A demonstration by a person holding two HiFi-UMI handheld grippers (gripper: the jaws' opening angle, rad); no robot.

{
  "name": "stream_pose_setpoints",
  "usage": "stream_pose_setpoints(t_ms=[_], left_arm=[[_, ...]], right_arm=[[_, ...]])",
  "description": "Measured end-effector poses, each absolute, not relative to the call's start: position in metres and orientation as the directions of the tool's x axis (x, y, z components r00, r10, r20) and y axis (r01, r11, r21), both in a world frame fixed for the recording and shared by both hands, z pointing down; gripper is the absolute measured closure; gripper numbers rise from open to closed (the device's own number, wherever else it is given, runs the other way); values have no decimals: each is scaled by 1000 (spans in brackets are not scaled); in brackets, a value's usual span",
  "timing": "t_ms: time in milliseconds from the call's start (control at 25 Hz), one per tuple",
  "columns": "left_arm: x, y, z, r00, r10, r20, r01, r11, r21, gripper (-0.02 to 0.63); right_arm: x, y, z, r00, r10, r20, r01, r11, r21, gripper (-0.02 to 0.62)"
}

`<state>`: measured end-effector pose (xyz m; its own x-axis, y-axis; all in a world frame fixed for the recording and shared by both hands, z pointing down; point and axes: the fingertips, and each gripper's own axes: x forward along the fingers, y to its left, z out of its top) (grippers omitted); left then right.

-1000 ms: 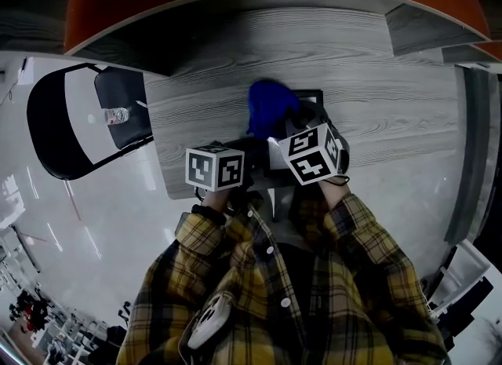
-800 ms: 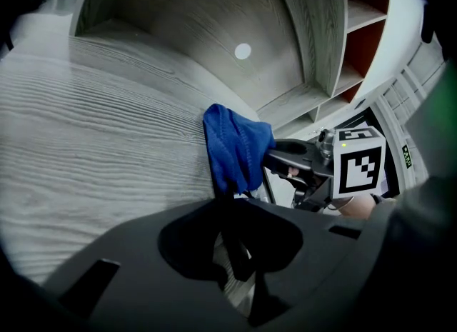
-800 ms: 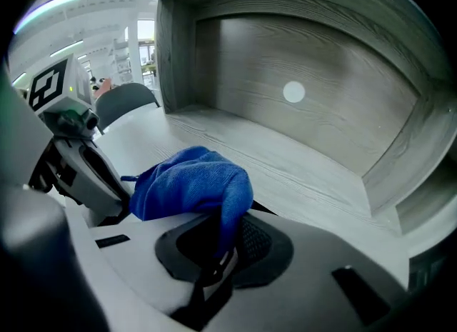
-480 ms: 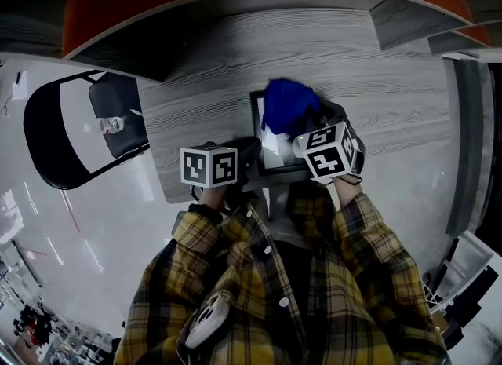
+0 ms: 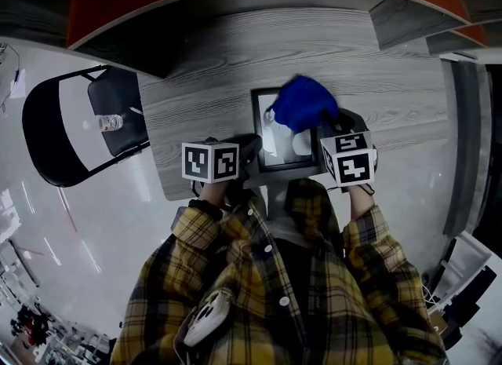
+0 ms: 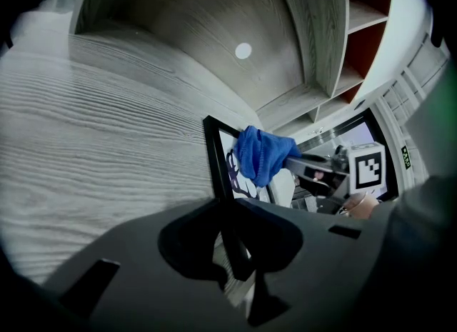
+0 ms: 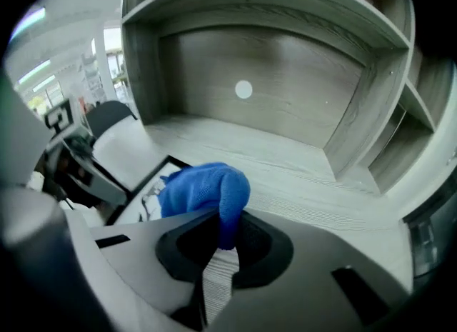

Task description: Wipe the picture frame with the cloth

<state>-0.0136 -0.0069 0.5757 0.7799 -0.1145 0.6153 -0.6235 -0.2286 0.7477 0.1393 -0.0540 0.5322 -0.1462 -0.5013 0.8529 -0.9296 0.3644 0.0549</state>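
A black picture frame point(image 5: 256, 132) with a white drawing lies on the grey desk point(image 5: 196, 96) just in front of me. My left gripper point(image 5: 248, 153) is shut on the frame's near left edge; in the left gripper view the black frame point(image 6: 211, 153) runs into the closed jaws of the left gripper point(image 6: 231, 243). My right gripper point(image 5: 326, 125) is shut on a bunched blue cloth point(image 5: 304, 102) that rests on the frame's upper right part. In the right gripper view, the cloth point(image 7: 203, 186) bulges out over the right gripper point(image 7: 218, 243), with the frame point(image 7: 151, 178) behind it.
A black chair point(image 5: 67, 124) stands left of the desk, with a small water bottle point(image 5: 111, 122) on its seat. The desk sits in a grey shelf alcove point(image 7: 271, 73) with a back wall and side shelves point(image 6: 357, 45). The desk's front edge point(image 5: 176, 191) is close to my left hand.
The right gripper has carried the blue cloth to the right across the frame, uncovering more of the picture. The left gripper has stayed on the frame's edge.
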Motion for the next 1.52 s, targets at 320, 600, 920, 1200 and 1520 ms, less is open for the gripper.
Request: stream_pose_setpoints(t_ms=[320, 600, 920, 1200, 1520], left_arm=[[-13, -6, 575, 777, -117, 619, -627, -232, 743, 540], [-12, -7, 576, 777, -118, 618, -627, -238, 742, 540], [-14, -7, 576, 781, -115, 614, -622, -230, 748, 540], [-15, -7, 577, 781, -114, 614, -622, -229, 749, 540], [-13, -7, 576, 784, -112, 610, -618, -224, 753, 540]], right_arm=[[23, -26, 452, -624, -474, 622, -781, 413, -469, 554], [13, -3, 556, -525, -316, 790, -835, 372, -406, 554], [16, -1, 568, -463, -299, 835, -834, 466, -295, 554], [59, -1, 570, -387, -325, 863, -889, 379, -255, 554], [106, 2, 565, -330, -344, 879, -931, 270, -244, 554]])
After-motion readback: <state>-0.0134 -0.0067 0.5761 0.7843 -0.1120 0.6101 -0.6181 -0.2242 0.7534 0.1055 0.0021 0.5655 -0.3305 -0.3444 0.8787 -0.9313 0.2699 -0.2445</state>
